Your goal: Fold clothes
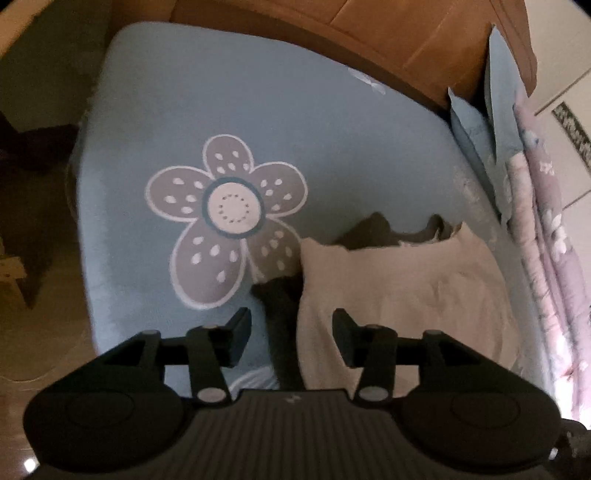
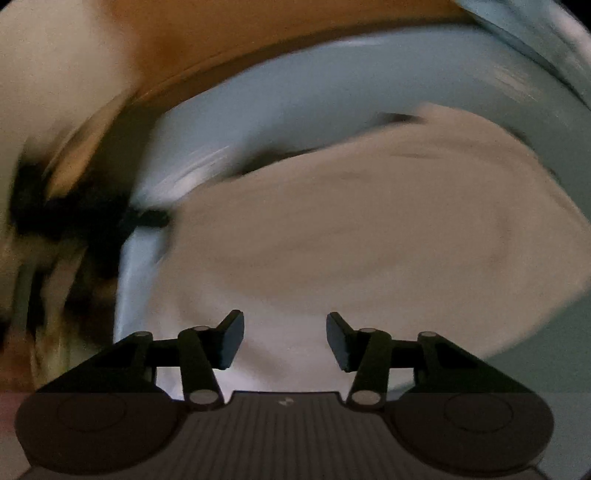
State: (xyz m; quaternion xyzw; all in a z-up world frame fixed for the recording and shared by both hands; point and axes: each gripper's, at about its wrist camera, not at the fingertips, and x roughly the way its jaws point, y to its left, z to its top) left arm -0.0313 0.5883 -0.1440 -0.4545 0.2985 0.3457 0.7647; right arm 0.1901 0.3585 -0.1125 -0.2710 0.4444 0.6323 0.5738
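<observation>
A beige garment (image 1: 402,291) lies flattened on the blue bedsheet (image 1: 221,110) at the right of the left wrist view, with dark cloth (image 1: 279,317) poking out along its left and far edges. My left gripper (image 1: 291,332) hovers open above the garment's near left edge, nothing between its fingers. In the right wrist view, which is blurred by motion, the same beige garment (image 2: 369,229) fills the middle. My right gripper (image 2: 285,339) stands open just above its near part, holding nothing.
A large grey flower print (image 1: 227,218) marks the sheet left of the garment. A wooden headboard (image 1: 369,33) runs along the far side. Blue pillows (image 1: 480,125) and a pink floral quilt (image 1: 543,229) stand along the right. The bed's left edge drops to a dim floor (image 1: 37,258).
</observation>
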